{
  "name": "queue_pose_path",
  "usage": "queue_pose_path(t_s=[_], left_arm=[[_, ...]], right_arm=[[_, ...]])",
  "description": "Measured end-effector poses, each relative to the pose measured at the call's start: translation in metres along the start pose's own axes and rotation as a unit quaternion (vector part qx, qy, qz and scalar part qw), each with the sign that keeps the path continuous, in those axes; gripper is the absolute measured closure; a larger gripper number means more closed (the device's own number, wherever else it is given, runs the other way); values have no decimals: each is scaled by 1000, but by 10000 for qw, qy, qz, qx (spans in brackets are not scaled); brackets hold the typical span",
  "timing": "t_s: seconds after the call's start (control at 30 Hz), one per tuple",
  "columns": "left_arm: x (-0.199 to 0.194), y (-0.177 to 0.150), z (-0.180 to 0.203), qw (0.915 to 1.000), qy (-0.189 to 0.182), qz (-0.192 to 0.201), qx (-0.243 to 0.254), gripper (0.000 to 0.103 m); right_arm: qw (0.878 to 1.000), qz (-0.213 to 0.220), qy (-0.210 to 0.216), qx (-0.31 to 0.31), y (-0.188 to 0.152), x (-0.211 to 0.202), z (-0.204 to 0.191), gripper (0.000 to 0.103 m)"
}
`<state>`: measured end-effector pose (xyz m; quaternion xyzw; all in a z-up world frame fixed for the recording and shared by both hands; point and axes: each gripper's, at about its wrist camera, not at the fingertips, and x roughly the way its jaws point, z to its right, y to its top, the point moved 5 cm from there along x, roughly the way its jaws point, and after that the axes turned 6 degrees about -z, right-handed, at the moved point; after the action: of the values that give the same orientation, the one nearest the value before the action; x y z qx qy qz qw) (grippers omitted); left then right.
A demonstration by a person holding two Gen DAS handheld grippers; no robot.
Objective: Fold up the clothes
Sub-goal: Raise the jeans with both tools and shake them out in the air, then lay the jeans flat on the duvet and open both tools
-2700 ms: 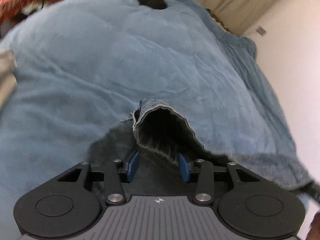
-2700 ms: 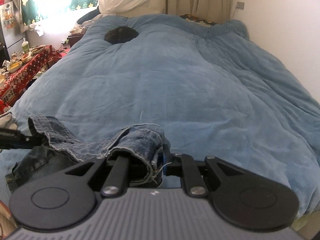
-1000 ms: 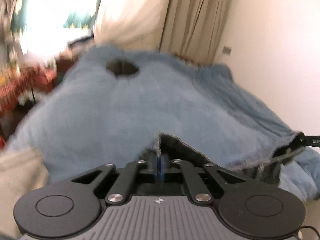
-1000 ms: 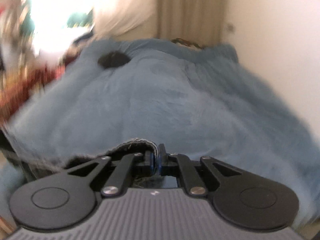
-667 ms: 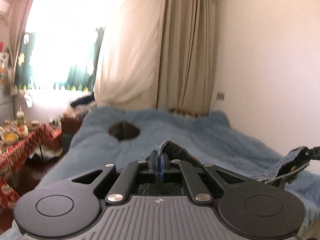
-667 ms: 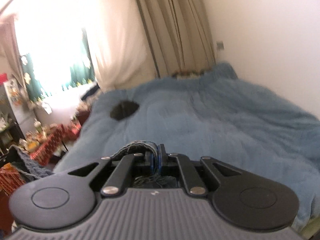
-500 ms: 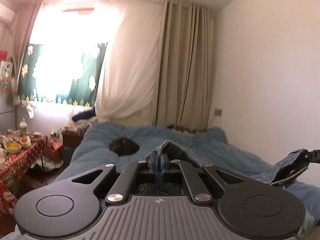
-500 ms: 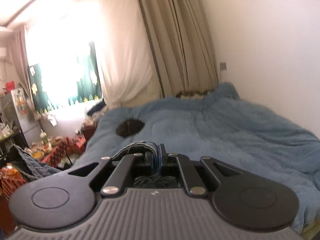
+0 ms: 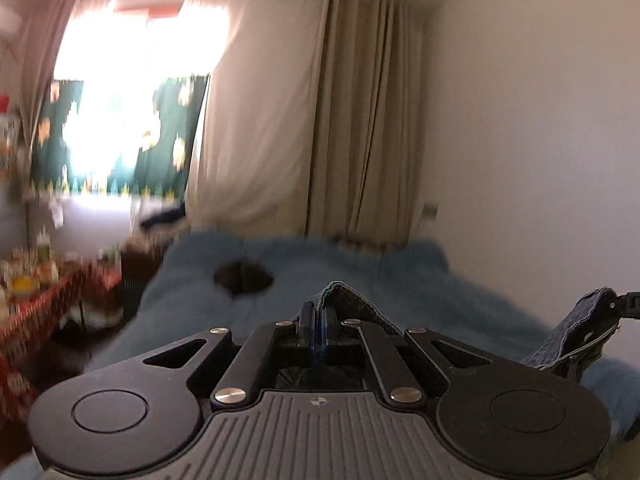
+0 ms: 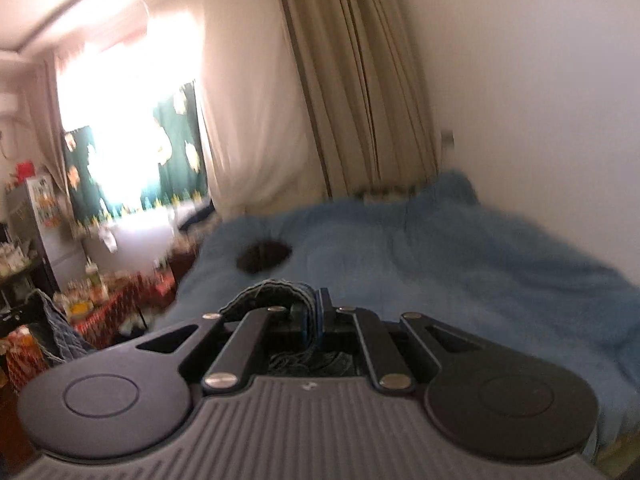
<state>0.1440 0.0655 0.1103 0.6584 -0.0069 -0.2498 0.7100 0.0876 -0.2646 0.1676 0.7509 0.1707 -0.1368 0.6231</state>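
My left gripper (image 9: 319, 320) is shut on the edge of blue denim jeans (image 9: 352, 304) and holds it raised above the bed. My right gripper (image 10: 316, 312) is shut on another edge of the same jeans (image 10: 272, 290). In the left wrist view the other held edge (image 9: 584, 324) hangs at the far right from the right gripper's fingers. In the right wrist view the left-held denim (image 10: 60, 332) hangs at the far left. The rest of the jeans hangs below, out of sight.
A bed with a blue blanket (image 10: 460, 264) lies ahead, with a dark round item (image 10: 262, 256) on its far left part. Beige curtains (image 9: 360, 120) and a bright window stand behind. A cluttered table with a red cloth (image 9: 36, 300) stands left. A white wall is at right.
Both grippers have closed on the jeans, risen from the blanket and tilted up to face the curtains. In the last half second both views shifted slightly and blurred.
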Motion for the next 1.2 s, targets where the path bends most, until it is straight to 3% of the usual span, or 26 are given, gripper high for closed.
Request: queue_pose_path(t_s=[0.17, 0.33, 0.43, 0.6, 0.73, 0.83, 1.0, 1.2], left_arm=[[79, -56, -23, 9957, 18, -856, -347, 100], [144, -82, -41, 9891, 152, -1283, -701, 100], [167, -67, -46, 9884, 138, -1279, -810, 100], [200, -38, -40, 9908, 249, -1186, -608, 100], [256, -34, -42, 9872, 366, -1500, -399, 100], [305, -59, -50, 9772, 498, -2008, -482, 100], [375, -111, -66, 9553, 815, -2771, -631, 100], [429, -134, -72, 9417, 1036, -3104, -780, 100]], right_arm=[[9966, -769, -283, 76, -42, 93, 19, 99], [9910, -1232, -490, 172, -70, 187, 32, 99], [9910, -1219, -532, 121, -62, 214, 31, 99], [9913, -1148, -603, 236, -22, 278, 33, 99], [9878, -1332, -758, 259, -3, 348, 38, 99], [9811, -1675, -954, 198, -13, 413, 44, 99], [9676, -2073, -1437, -111, -65, 511, 51, 99], [9589, -2395, -1521, 103, -91, 595, 70, 98]])
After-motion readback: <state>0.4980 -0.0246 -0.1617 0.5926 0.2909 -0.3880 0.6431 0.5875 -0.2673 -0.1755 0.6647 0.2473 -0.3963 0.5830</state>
